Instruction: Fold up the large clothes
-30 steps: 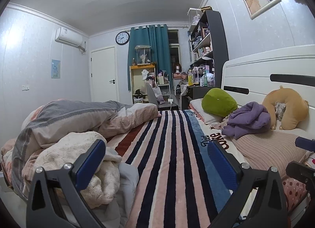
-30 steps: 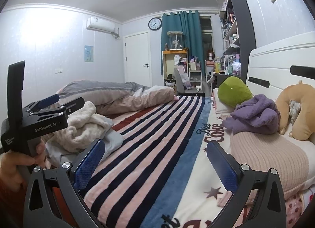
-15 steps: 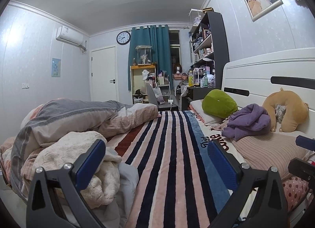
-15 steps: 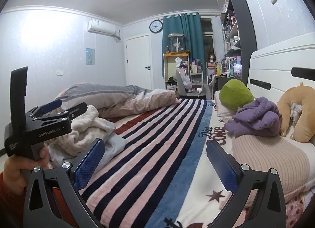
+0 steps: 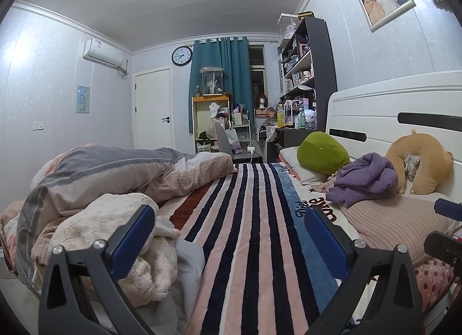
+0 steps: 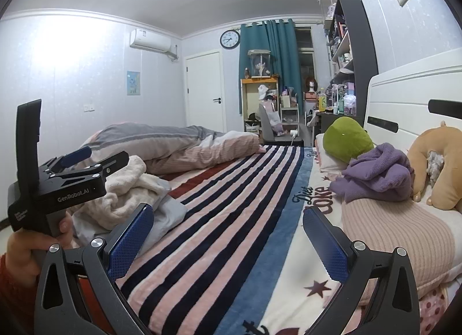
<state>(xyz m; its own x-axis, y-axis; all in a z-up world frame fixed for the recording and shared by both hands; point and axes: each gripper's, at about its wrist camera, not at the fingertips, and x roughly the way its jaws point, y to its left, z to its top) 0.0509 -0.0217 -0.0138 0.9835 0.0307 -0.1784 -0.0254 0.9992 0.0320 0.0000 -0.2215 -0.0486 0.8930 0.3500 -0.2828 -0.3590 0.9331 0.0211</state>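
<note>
A cream knitted garment (image 5: 115,219) lies crumpled on a grey garment (image 5: 187,257) at the bed's left edge; both also show in the right wrist view (image 6: 127,187). A purple garment (image 5: 366,179) is heaped near the headboard, also in the right wrist view (image 6: 378,173). My left gripper (image 5: 228,233) is open and empty, held above the striped blanket (image 5: 254,219); it also shows in the right wrist view (image 6: 86,158). My right gripper (image 6: 228,233) is open and empty over the blanket.
A grey and pink duvet (image 5: 115,173) is bunched at the far left. A green cushion (image 5: 320,153), a tan neck pillow (image 5: 418,161) and a pink ribbed pillow (image 5: 395,219) lie along the white headboard (image 5: 389,109). Shelves and a desk stand beyond.
Both views have tilted slightly upward. Nothing on the bed has moved and both grippers stay open.
</note>
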